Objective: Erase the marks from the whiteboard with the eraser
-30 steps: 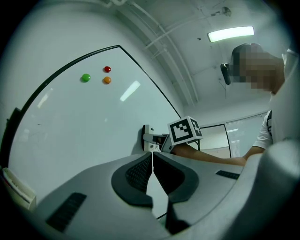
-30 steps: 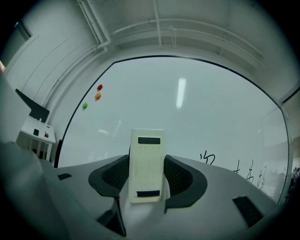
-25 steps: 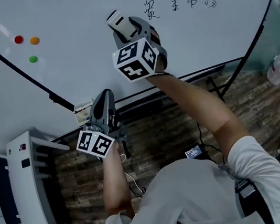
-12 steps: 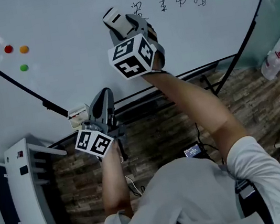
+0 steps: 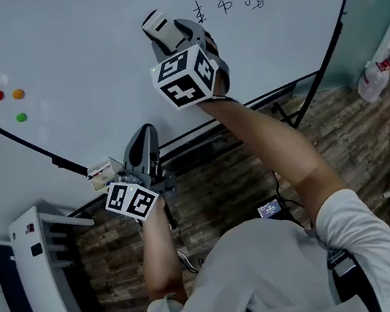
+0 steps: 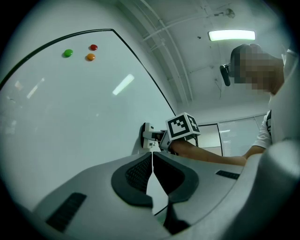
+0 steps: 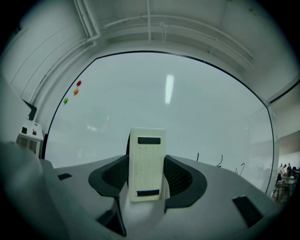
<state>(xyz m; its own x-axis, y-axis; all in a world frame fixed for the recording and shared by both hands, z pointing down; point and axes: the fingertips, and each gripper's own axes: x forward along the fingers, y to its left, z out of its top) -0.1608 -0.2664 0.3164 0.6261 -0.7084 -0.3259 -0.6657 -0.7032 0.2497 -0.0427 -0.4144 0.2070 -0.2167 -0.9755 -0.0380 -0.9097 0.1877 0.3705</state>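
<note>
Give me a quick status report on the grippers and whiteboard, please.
Right gripper shut on eraser, at the whiteboard. Left gripper shut, empty, held low. Written marks just right of eraser, not yet wiped. Path clear.

The eraser [image 5: 157, 26] sits between the jaws of the right gripper [image 5: 167, 36], pressed against the whiteboard [image 5: 85, 29]. Written marks [image 5: 229, 3] lie just right of that gripper on the board, and three magnets [image 5: 8, 101] lie well off to its left. The left gripper [image 5: 142, 149] hangs below it, near the board's ledge [image 5: 260, 100], with a small box [image 5: 102, 173] on the ledge just to its left.
</note>
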